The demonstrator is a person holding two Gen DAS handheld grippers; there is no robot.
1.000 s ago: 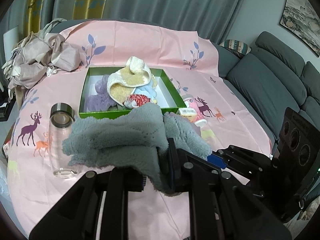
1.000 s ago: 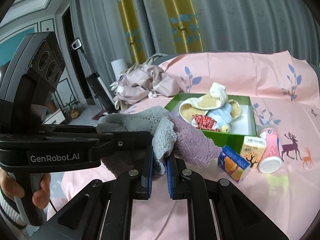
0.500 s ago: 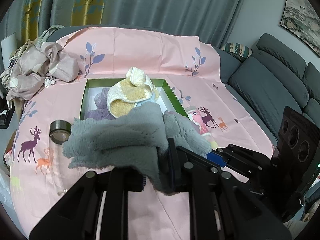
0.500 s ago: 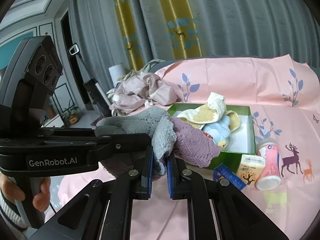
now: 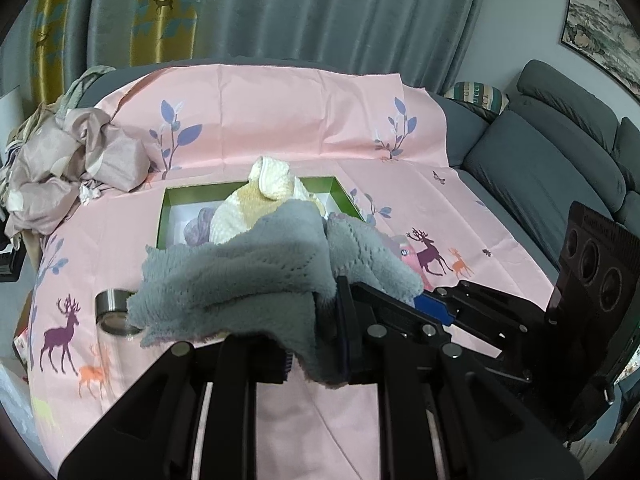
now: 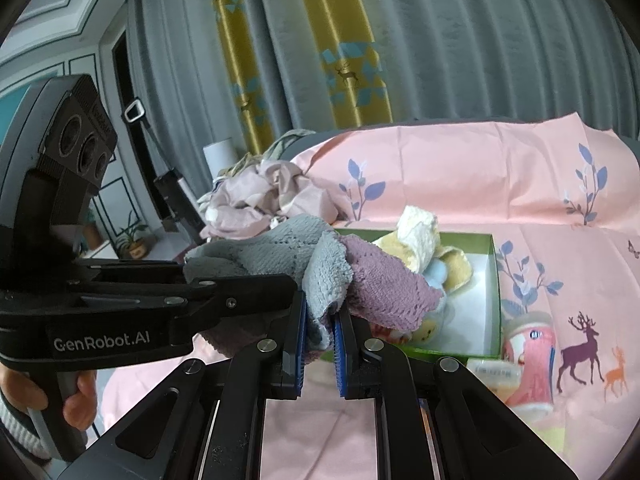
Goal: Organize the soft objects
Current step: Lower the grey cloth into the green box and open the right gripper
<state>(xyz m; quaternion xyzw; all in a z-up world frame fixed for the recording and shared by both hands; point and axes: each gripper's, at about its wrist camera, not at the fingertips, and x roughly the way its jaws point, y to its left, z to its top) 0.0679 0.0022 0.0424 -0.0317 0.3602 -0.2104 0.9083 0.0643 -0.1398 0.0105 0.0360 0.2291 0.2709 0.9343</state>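
1. Left wrist view: the left gripper (image 5: 316, 344) has its jaws pinching a fold of the grey towel (image 5: 248, 276), which hangs clear of the pink sheet (image 5: 280, 112).
2. Compared with a second ago, the green box (image 5: 162, 216) sits further behind the towel from this view, at 12 o'clock of it. The towel now hides the box's near edge and most of what lies in it.
3. Only the yellow cloth (image 5: 256, 204) pokes up above the towel. By my reading the carry is close to the drop-off and only the release is left.
4. The steel-capped glass bottle (image 5: 114, 312) lies at 9 o'clock of the towel, partly hidden behind it where it was in full view before.
5. Right wrist view: the right gripper (image 6: 320, 332) has its jaws pinching the same towel's hem, grey on one face and mauve (image 6: 380, 284) on the other.
6. The box has drawn nearer and now lies at 3 o'clock of the towel. The plush toys (image 6: 436, 276) are half covered by the mauve face.
7. The left gripper's body stretches in from 9 o'clock, with a hand (image 6: 48, 396) on its handle.
8. Surface and room: the sheet covers a grey sofa (image 5: 540, 168), and crumpled clothes (image 6: 264, 200) are heaped at its far edge.
9. A pink can (image 6: 532, 356) and a small carton (image 6: 494, 372) lie at 4 o'clock of the box. Grey and yellow curtains (image 6: 304, 48) hang behind.
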